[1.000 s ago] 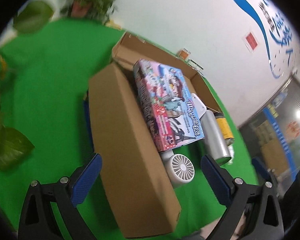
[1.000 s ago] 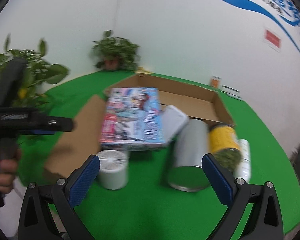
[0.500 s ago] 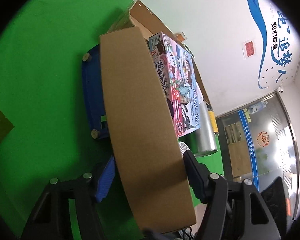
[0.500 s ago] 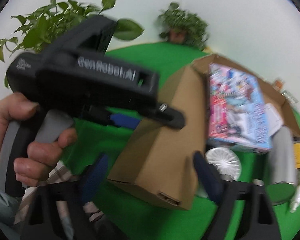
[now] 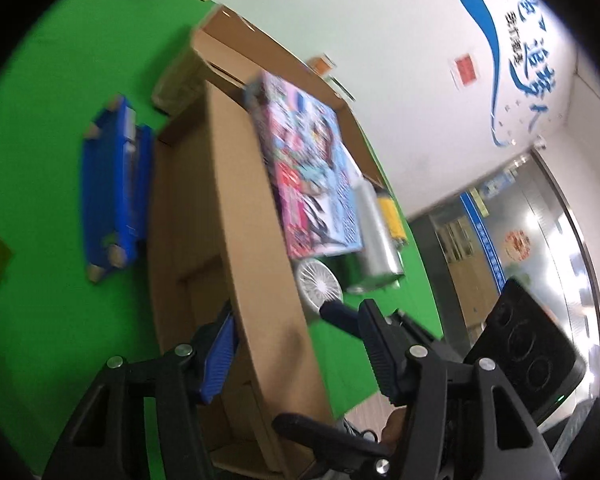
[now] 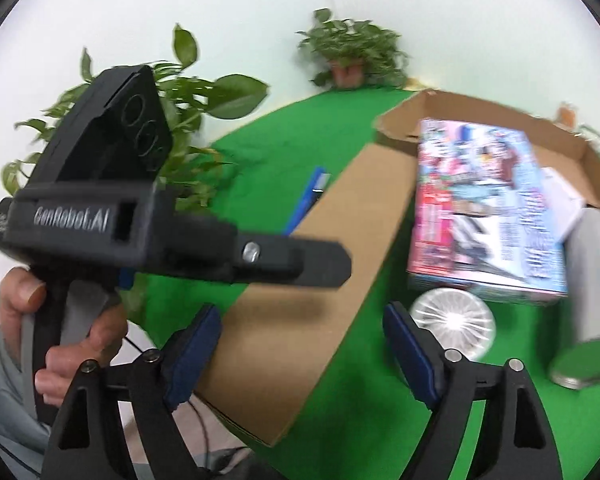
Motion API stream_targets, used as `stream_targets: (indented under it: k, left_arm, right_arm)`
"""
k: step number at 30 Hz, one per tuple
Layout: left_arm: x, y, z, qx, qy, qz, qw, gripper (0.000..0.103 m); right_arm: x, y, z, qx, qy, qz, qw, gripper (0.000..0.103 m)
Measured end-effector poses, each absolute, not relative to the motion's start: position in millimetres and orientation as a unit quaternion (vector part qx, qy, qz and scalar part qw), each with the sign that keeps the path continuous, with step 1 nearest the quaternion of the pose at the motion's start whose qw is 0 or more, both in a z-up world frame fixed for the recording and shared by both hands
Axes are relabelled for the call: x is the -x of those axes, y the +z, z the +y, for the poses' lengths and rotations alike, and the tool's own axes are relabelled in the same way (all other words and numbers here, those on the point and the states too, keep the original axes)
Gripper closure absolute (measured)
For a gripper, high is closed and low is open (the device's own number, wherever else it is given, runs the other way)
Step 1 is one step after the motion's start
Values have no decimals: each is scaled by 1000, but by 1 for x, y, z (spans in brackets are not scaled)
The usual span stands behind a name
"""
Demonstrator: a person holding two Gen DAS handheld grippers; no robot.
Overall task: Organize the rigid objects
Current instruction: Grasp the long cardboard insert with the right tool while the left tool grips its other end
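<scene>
A long brown cardboard box (image 5: pixel 256 248) lies on the green table, tilted up on its side. My left gripper (image 5: pixel 300 356) has closed on its near end, one finger on each face. In the right wrist view the same box (image 6: pixel 300 300) runs from front to back. My right gripper (image 6: pixel 304 352) is open, with its fingers either side of the box's near end, not pressing it. The left gripper body (image 6: pixel 112 224) sits over the box there. A colourful picture box (image 6: pixel 480 208) lies to the right.
A blue flat case (image 5: pixel 112 196) lies left of the cardboard box. A white round fan (image 6: pixel 452 322), a silver can (image 6: pixel 592 300) and a yellow can (image 5: pixel 392 216) lie to the right. An open cardboard tray (image 6: pixel 480 116) stands behind. Potted plants (image 6: pixel 352 56) line the back.
My left gripper has closed on the cardboard box's near end and tipped it up. My right gripper has swung left, so its fingers now straddle the box's near end.
</scene>
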State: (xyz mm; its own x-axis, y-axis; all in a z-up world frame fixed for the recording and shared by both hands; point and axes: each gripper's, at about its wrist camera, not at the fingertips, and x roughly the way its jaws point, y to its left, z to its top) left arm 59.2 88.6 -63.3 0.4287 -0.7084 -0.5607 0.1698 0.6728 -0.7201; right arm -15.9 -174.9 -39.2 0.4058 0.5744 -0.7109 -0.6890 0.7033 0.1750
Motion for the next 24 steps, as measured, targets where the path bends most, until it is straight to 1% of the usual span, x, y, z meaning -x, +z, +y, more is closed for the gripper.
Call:
stream_targets:
  k: [5, 6, 7, 8, 10, 12, 13, 15, 16, 18, 21, 23, 24]
  left_arm:
    - [-57, -63, 63, 270, -308, 463, 786, 46]
    - [-56, -62, 60, 263, -313, 467, 784, 46]
    - [-54, -61, 61, 259, -313, 470, 783, 46]
    - [-52, -61, 62, 257, -310, 472, 784, 43]
    - [-39, -59, 74, 252, -302, 467, 792, 43]
    - [-28, -59, 88, 248, -279, 462, 805, 41]
    - [-22, -62, 97, 252, -262, 461, 810, 37]
    - [-17, -73, 108, 270, -241, 463, 809, 34]
    - [-15, -81, 115, 300, -238, 460, 801, 31]
    - [-16, -100, 122, 349, -225, 473, 777, 31]
    - [-18, -120, 123, 377, -223, 486, 756, 31]
    - [-21, -130, 117, 388, -232, 497, 741, 33]
    - [-22, -133, 114, 391, -236, 501, 735, 33]
  right_arm:
    - [11, -34, -199, 76, 348, 416, 836, 20]
    - [13, -35, -202, 78, 343, 418, 837, 23]
    - [14, -36, -205, 83, 336, 418, 840, 29]
    - [14, -38, -207, 88, 332, 418, 841, 30]
    - [19, -40, -212, 81, 342, 419, 837, 40]
    - [19, -39, -216, 91, 340, 413, 840, 41]
    - [23, -39, -216, 88, 341, 412, 841, 41]
    - [23, -38, -223, 78, 341, 414, 840, 41]
    - [20, -42, -211, 80, 340, 414, 841, 41]
    - [20, -43, -209, 82, 338, 411, 842, 42]
    - [20, -42, -213, 79, 333, 411, 845, 44]
    - [20, -38, -221, 70, 329, 410, 848, 56]
    - [19, -35, -224, 62, 331, 410, 848, 65]
